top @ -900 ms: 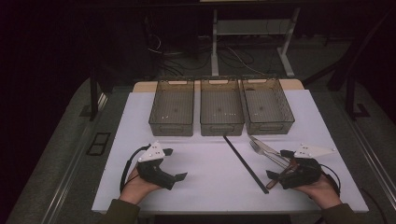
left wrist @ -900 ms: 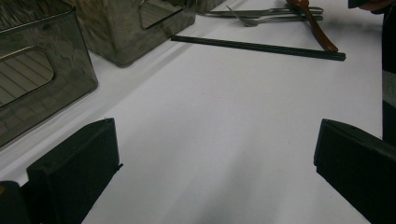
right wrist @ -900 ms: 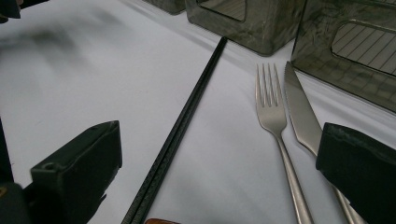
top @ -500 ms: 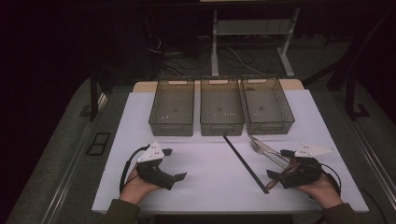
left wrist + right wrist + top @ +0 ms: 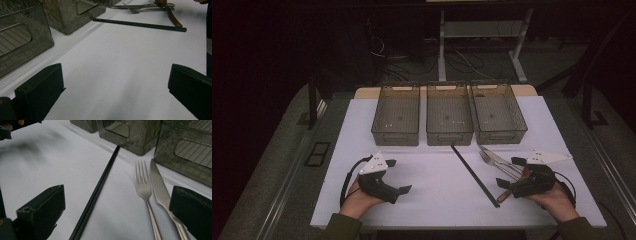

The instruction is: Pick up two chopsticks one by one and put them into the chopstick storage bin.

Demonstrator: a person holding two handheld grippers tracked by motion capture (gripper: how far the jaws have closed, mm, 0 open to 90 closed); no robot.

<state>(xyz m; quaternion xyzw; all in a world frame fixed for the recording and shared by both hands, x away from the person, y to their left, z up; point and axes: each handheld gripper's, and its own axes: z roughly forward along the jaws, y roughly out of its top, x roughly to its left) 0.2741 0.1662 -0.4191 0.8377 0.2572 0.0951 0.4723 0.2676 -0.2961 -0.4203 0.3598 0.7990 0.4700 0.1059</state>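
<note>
Fork and knife lie side by side on the white table, right between the wide-spread jaws of the right gripper; thin, stiff, slick steel, probably best pinched mid-handle; left gripper gapes empty, well apart

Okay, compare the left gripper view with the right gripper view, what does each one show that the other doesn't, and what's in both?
Left gripper view alone: a brown wooden-looking utensil handle lying across the far cutlery, and a dark sleeve edge at the frame's right.

Right gripper view alone: the other gripper, held in a hand at the top left corner.

Both: open black jaws over the white table surface, the pair of black chopsticks, the silver metal fork, the silver metal knife and smoky translucent plastic bins.
</note>
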